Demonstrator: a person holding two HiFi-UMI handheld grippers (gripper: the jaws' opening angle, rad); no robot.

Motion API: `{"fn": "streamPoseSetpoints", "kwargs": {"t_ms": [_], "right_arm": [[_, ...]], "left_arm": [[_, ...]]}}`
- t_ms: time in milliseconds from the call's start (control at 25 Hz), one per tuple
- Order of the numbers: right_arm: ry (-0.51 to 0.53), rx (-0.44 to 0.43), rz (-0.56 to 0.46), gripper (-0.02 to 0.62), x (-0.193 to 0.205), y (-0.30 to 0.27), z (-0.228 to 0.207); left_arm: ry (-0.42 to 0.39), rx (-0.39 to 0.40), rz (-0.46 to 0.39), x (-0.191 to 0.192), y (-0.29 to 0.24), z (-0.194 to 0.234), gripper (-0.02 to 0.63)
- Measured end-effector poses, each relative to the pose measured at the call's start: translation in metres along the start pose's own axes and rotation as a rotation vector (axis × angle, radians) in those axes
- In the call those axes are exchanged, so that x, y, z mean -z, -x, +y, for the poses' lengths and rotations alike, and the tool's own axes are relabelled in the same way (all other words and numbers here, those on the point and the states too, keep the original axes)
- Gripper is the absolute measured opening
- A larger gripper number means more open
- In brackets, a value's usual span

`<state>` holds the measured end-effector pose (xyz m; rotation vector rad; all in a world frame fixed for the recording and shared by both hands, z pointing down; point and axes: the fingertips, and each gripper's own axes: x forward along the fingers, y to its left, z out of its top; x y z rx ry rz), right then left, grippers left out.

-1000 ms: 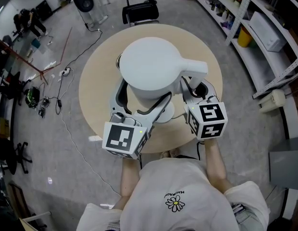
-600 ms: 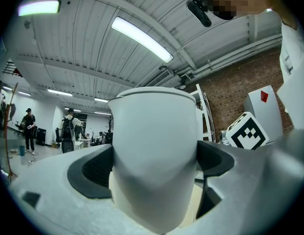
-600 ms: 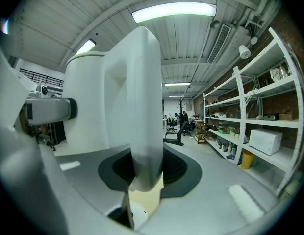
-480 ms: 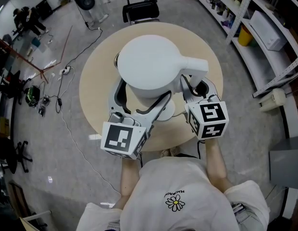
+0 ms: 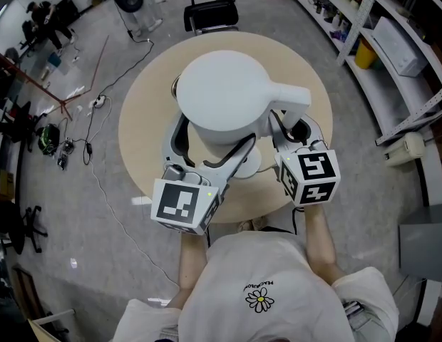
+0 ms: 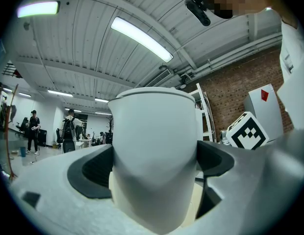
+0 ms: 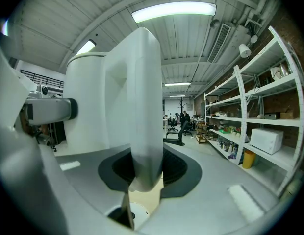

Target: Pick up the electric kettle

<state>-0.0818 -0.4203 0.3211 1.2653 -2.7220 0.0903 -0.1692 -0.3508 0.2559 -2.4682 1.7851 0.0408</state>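
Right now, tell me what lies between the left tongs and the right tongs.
The electric kettle: left tongs clamp its body, right tongs its handle. The head view shows it; each gripper view confirms the grip.

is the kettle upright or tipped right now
Upright: in the left gripper view the kettle stands straight with its top rim level; its handle runs vertical in the right gripper view.

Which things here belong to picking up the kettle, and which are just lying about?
Job:
white plastic electric kettle
left gripper on its body
right gripper on its handle

Lying about:
round beige table
black office chair
floor cables
metal shelving
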Motion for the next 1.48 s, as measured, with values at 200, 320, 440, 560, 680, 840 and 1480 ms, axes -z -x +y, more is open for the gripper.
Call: {"fn": "streamPoseSetpoints", "kwargs": {"t_ms": [200,320,440,560,680,840,1480], "right_arm": [[0.007,0.001,-0.001,0.107,-0.0001,-0.0015,0.0002],[0.007,0.001,0.002,0.107,0.0006,-0.0030,0.0006],[0.007,0.003,0.005,0.107,0.0025,-0.0037,0.0011],[0.014,0.002,0.010,0.107,0.0025,-0.0048,0.0004],[0.020,0.003,0.012,0.107,0.0023,-0.0052,-0.0009],[0.019,0.001,0.010,0.107,0.0038,-0.0044,0.0001],[0.031,0.003,0.010,0.107,0.0015,-0.0064,-0.0018]], "left_arm": [[0.005,-0.002,-0.004,0.0008,-0.0003,0.0013,0.541],[-0.003,0.000,0.016,0.0055,0.0004,0.0033,0.541],[0.000,-0.001,0.009,0.0057,0.0000,0.0037,0.541],[0.014,-0.005,-0.017,0.0005,-0.0027,0.0037,0.541],[0.014,-0.006,0.003,0.0043,-0.0029,0.0038,0.541],[0.010,-0.008,-0.013,0.0027,-0.0021,0.0029,0.541],[0.015,-0.009,-0.017,0.0017,-0.0050,0.0043,0.541]]}}
